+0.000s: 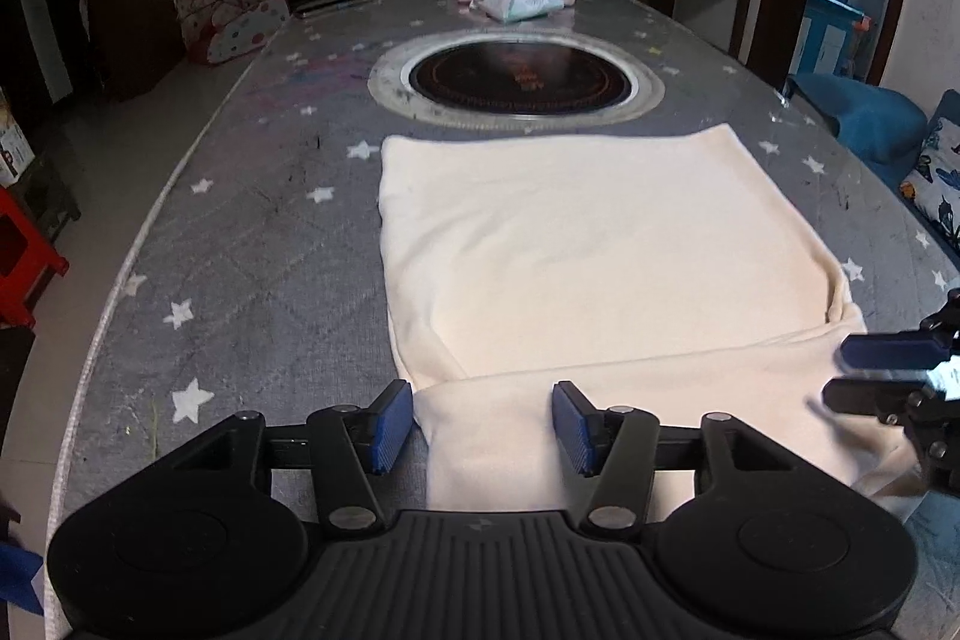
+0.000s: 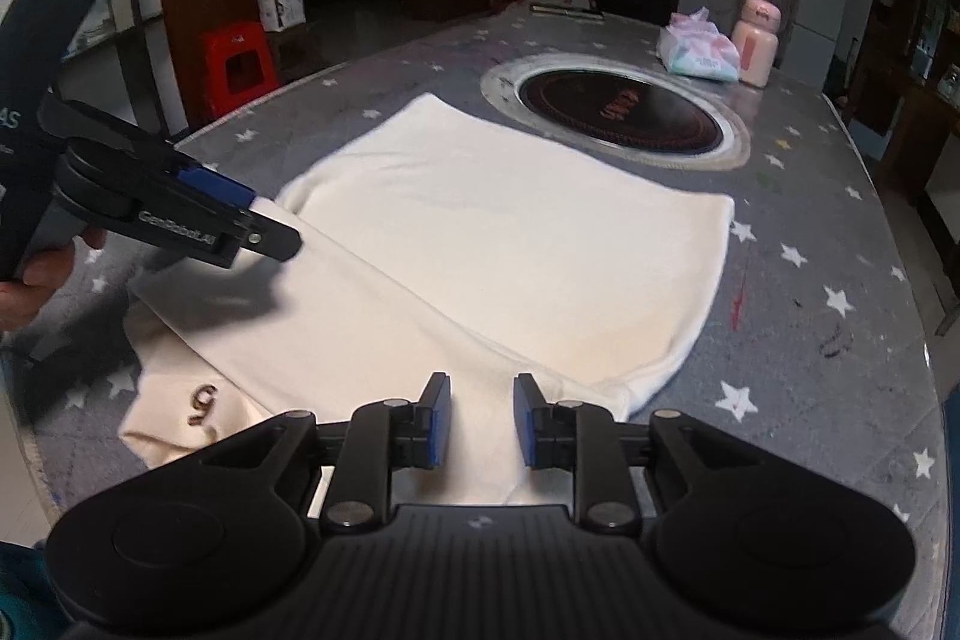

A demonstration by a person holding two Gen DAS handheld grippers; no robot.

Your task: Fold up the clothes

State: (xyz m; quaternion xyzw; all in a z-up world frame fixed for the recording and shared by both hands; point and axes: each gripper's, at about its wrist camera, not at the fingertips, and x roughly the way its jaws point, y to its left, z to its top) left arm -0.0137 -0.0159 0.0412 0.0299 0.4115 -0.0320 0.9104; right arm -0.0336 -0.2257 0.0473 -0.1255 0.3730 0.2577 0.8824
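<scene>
Star-printed grey table cover (image 1: 252, 232) with a round burner (image 1: 519, 82) set in it is what's seen from the left wrist: the cream garment (image 1: 600, 244) is laid flat, part-folded, and the left gripper (image 1: 483, 427) is held spread over the near strip, nothing pinched.

From the right wrist, the right gripper (image 2: 480, 421) is parted narrowly over the near hem, nothing gripped, so both near corners should probably be pinched evenly before the flap gets carried over, or it'll skew.
</scene>
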